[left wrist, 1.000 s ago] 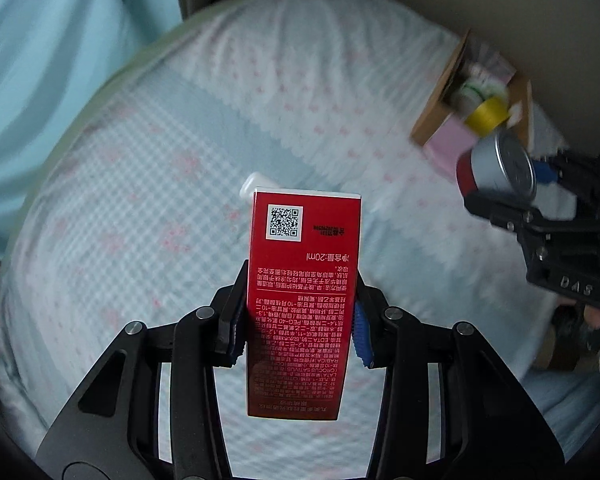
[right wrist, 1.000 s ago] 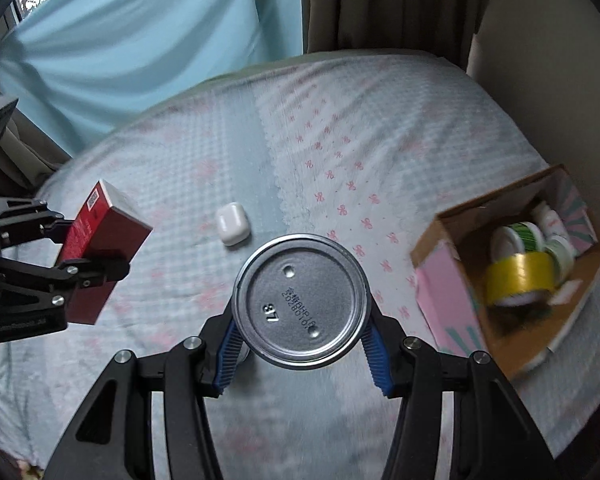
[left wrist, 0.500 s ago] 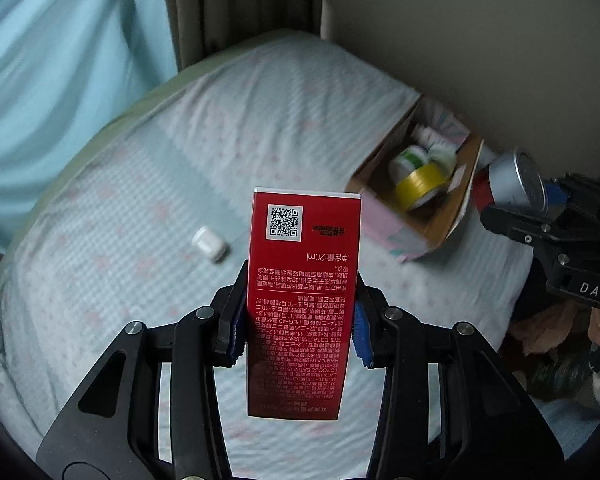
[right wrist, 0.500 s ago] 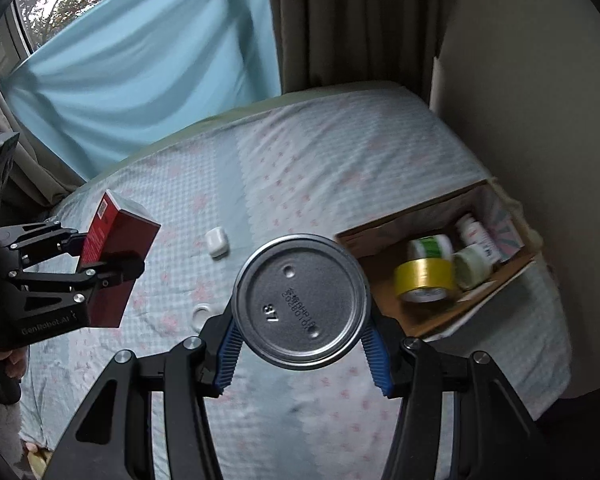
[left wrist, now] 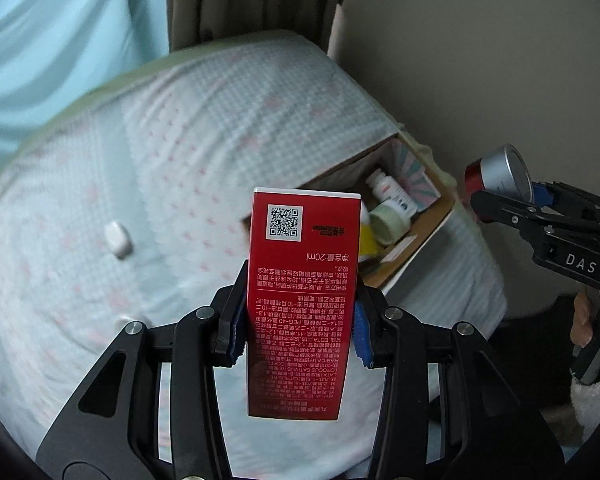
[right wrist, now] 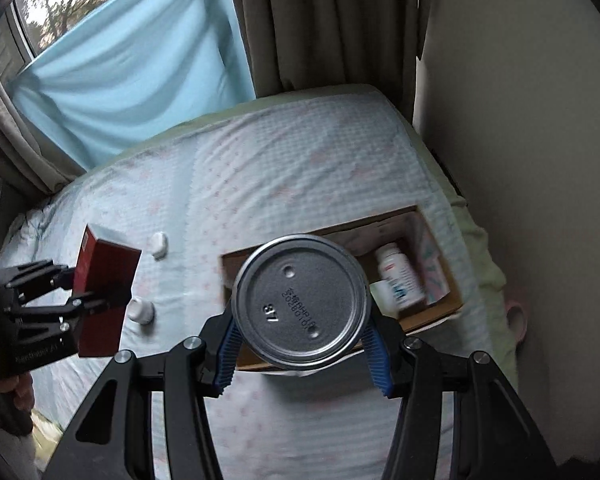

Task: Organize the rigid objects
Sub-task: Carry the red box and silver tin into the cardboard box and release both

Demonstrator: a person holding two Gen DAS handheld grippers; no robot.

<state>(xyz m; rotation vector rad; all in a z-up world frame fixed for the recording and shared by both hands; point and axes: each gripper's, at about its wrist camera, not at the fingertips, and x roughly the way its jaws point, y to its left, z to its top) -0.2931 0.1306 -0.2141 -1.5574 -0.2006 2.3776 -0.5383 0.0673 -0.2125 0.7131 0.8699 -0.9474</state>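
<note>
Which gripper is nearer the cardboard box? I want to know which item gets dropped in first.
Right. The right gripper, holding the can, hangs over the cardboard box; the left gripper, holding the red carton, is farther left.

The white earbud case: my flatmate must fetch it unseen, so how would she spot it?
On the bed, look left of the cardboard box. The earbud case lies farther up than the white cap; it is a rounded oblong, the cap a disc.
</note>
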